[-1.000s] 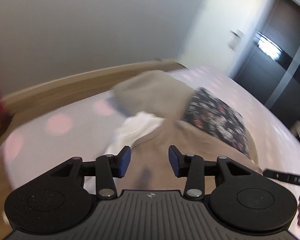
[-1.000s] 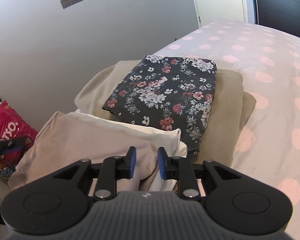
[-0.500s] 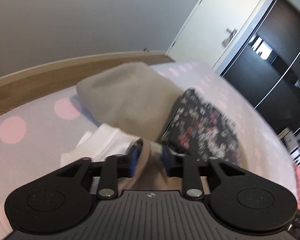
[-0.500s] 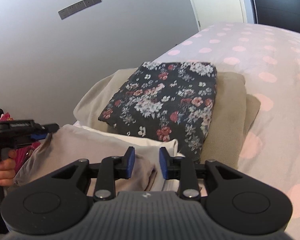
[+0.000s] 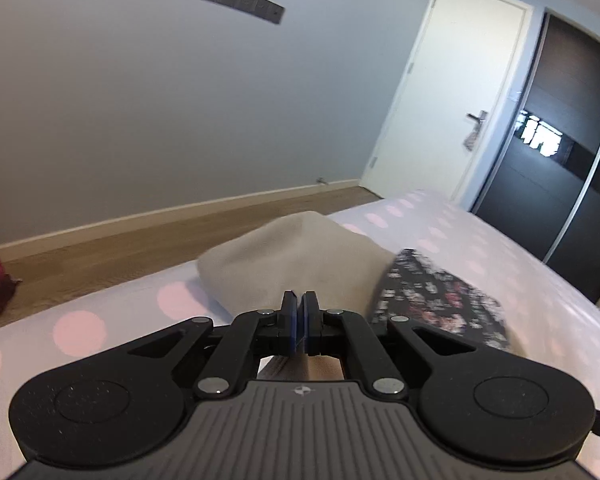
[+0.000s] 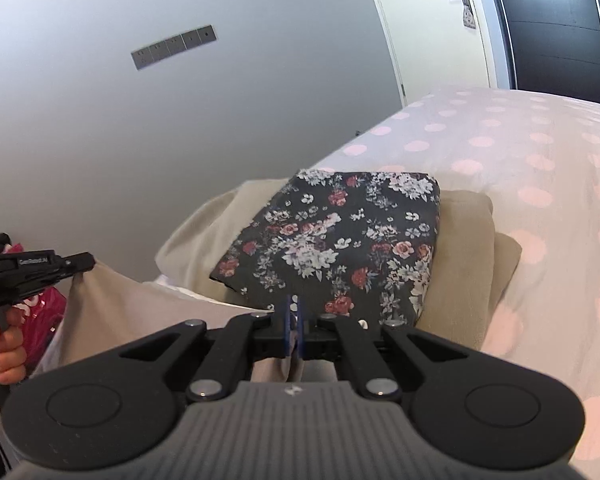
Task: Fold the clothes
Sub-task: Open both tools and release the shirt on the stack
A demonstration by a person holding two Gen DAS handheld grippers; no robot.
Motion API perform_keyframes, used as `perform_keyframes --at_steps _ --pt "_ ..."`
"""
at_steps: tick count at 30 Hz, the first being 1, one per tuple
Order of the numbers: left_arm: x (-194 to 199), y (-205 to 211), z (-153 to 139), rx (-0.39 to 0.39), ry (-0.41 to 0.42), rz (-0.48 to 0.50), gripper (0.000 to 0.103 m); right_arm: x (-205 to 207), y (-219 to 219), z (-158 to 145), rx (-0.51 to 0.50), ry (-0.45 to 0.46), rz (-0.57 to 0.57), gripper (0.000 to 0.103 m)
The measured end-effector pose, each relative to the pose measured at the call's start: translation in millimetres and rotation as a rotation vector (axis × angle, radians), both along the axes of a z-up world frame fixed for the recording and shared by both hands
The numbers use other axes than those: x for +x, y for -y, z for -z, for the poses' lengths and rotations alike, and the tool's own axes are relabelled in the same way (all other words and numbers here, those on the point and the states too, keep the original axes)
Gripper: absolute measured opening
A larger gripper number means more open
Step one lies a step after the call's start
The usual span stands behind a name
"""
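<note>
A beige garment (image 6: 140, 312) hangs stretched between both grippers over the near bed edge. My left gripper (image 5: 300, 312) has just finished closing, its pads pinched on a corner of that cloth (image 5: 320, 366). In the right wrist view the left gripper (image 6: 82, 262) holds the corner raised at the far left. My right gripper (image 6: 294, 322) has also closed fully on the cloth's other edge, which bunches under its pads. Behind lies a folded floral cloth (image 6: 340, 240) on a folded tan cloth (image 6: 464, 256); both also show in the left view as the tan cloth (image 5: 300, 256) and floral cloth (image 5: 440, 300).
The bed (image 6: 520, 152) has a pale cover with pink dots. A white garment edge (image 6: 168, 282) peeks out beside the tan stack. A pink snack bag (image 6: 40, 312) and a person's hand (image 6: 4, 352) are at the left. Wooden floor (image 5: 100, 256), door (image 5: 460, 100) and dark wardrobe (image 5: 560, 160) lie beyond.
Both grippers went from open to shut on the beige garment. The left one moved in over the cloth and now holds its corner lifted; both views tilted upward.
</note>
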State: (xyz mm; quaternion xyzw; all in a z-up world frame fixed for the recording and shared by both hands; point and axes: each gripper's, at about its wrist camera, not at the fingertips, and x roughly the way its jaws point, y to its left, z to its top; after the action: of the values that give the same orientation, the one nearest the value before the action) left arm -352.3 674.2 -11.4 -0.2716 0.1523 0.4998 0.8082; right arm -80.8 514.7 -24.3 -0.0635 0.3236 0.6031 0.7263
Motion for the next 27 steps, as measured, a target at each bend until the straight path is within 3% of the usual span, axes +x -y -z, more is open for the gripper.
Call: perform_keyframes --at_steps 3,5,9,14,19,23,27 --pt "3 -8 12 -0.067 -0.028 0.006 0.002 1 -4 9 -0.035 0.000 0.012 0.005" --pt "0 -11 17 -0.101 -0.026 0.006 0.004 3 -1 12 -0.047 -0.011 0.020 0.012" --pt "-14 -2 10 -0.090 -0.031 0.007 0.021 1 19 9 -0.039 -0.034 0.019 0.016" --pt "-27 25 3 -0.085 -0.129 0.041 0.021 -32 50 0 -0.016 -0.023 -0.064 0.020" --pt "-41 54 6 -0.100 -0.193 0.084 0.021 -79 72 2 -0.041 0.064 -0.134 0.024" --pt "-48 80 16 -0.135 -0.231 0.130 0.021 -102 84 17 -0.076 0.080 -0.156 0.023" --pt "-45 96 35 -0.123 -0.340 0.147 0.020 -111 89 39 -0.144 0.117 -0.131 0.023"
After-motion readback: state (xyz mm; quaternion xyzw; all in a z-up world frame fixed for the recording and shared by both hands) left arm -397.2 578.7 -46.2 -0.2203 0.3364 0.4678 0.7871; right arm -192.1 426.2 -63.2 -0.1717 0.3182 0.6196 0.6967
